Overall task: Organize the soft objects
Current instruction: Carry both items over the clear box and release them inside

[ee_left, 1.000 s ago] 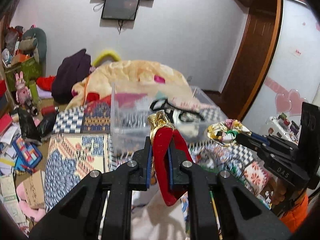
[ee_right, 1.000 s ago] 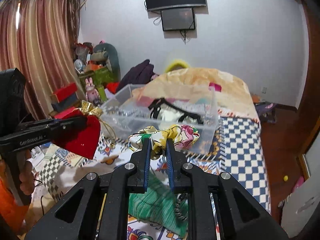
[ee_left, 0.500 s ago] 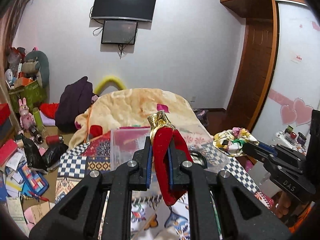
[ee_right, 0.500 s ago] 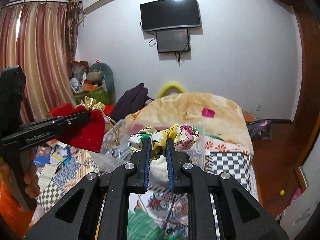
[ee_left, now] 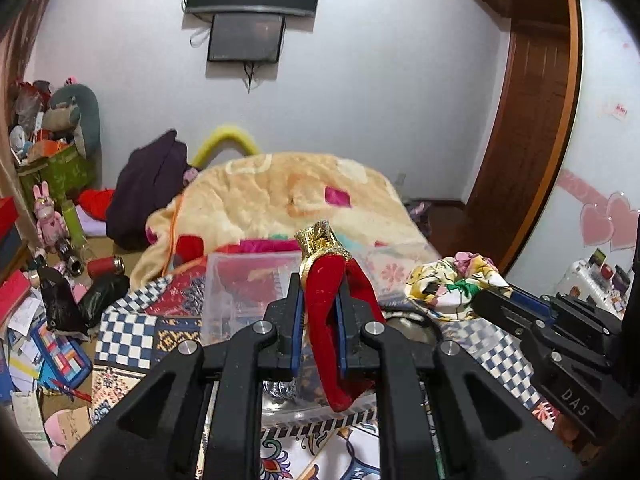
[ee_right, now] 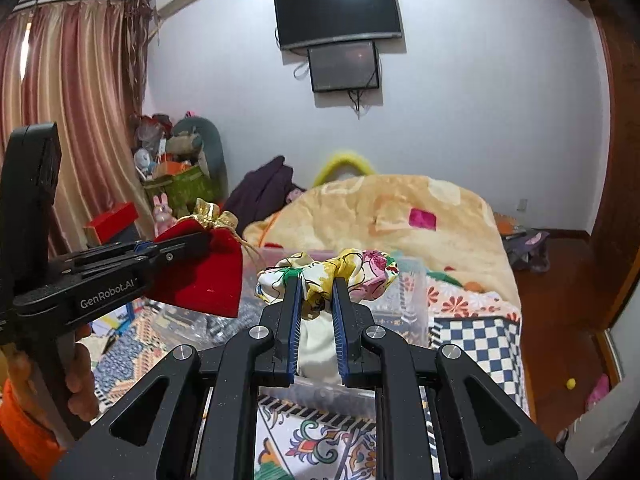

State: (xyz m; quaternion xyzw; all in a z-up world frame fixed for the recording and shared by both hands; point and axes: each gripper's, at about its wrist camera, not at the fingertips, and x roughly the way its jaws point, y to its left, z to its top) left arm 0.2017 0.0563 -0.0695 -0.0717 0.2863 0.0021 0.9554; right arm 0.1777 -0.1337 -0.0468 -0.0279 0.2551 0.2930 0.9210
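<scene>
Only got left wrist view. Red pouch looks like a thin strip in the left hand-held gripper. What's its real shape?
Observer: From the right wrist view, the red pouch is a broad flat bag with a gold gathered top, clamped near its upper edge by the left hand-held gripper.
Operator: Is the right hand-held gripper closed on the floral thing?
Observer: Yes. The right hand-held gripper pinches the floral fabric at its middle; a white part hangs down between the fingers.
Operator: Who's holding the left one?
Observer: A bare hand with an orange sleeve grips its handle.
</scene>
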